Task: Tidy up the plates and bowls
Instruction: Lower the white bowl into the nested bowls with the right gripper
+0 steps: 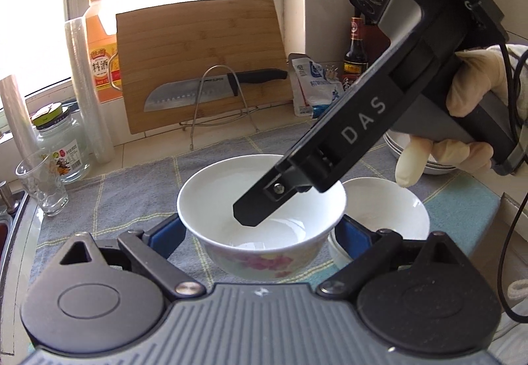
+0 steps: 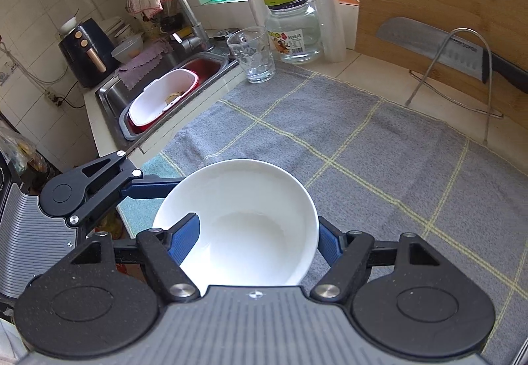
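Observation:
A white bowl with pink flowers [image 1: 260, 219] sits on the grey cloth [image 1: 132, 186], between the fingers of my left gripper [image 1: 260, 233], which stand wide on both sides of it. My right gripper [image 1: 250, 210] comes in from the upper right, one finger inside the bowl. In the right wrist view the bowl [image 2: 244, 226] fills the middle; my right gripper [image 2: 260, 243] has one blue pad [image 2: 186, 238] inside the rim and the other outside. A second white bowl [image 1: 389, 210] stands right of it. Stacked white dishes [image 1: 406, 147] lie behind.
A cutting board [image 1: 201, 61] and knife [image 1: 198, 91] on a wire rack stand at the back. A drinking glass [image 1: 43, 180], jar [image 1: 62, 140], wrap rolls and bottles are on the left. The sink [image 2: 165, 94] with a white tub lies beyond the cloth's edge.

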Motion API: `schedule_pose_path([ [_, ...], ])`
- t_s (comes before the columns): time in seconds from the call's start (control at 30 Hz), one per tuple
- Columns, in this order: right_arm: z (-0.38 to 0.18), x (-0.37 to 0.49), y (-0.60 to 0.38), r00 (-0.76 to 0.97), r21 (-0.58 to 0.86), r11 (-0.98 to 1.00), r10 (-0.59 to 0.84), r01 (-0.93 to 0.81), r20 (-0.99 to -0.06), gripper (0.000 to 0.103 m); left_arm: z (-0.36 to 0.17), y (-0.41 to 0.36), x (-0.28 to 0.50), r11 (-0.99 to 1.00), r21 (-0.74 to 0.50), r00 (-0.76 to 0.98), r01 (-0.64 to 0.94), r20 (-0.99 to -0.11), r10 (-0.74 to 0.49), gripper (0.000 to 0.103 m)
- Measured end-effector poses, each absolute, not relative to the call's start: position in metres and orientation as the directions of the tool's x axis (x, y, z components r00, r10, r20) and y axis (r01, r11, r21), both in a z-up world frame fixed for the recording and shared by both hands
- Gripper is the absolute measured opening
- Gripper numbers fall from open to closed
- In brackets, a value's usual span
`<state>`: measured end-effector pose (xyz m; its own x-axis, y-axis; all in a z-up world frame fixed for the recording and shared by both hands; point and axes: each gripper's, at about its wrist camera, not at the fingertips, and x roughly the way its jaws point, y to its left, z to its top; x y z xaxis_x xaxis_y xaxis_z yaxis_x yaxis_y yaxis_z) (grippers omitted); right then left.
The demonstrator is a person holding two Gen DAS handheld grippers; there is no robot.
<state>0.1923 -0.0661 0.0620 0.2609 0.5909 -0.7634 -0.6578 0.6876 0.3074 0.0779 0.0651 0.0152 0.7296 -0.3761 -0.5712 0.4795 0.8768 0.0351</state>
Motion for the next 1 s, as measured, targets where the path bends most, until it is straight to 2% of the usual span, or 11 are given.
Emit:
schedule_pose_path([
  [0.53,0.069,0.169,-0.144,0.379,0.286,0.799,0.525,-0.529,-0.762,0.080,0.010,0.009,0.087,0.770,0.023,0.644,0.638,-0.565,-0.516,0.096],
  [1.0,0.052,0.159,-0.170,0.367,0.291,0.823,0.496,-0.488,-0.787,0.080,-0.004,-0.010,0.090,0.738,-0.002,0.585,0.675,-0.608,-0.537,0.096],
])
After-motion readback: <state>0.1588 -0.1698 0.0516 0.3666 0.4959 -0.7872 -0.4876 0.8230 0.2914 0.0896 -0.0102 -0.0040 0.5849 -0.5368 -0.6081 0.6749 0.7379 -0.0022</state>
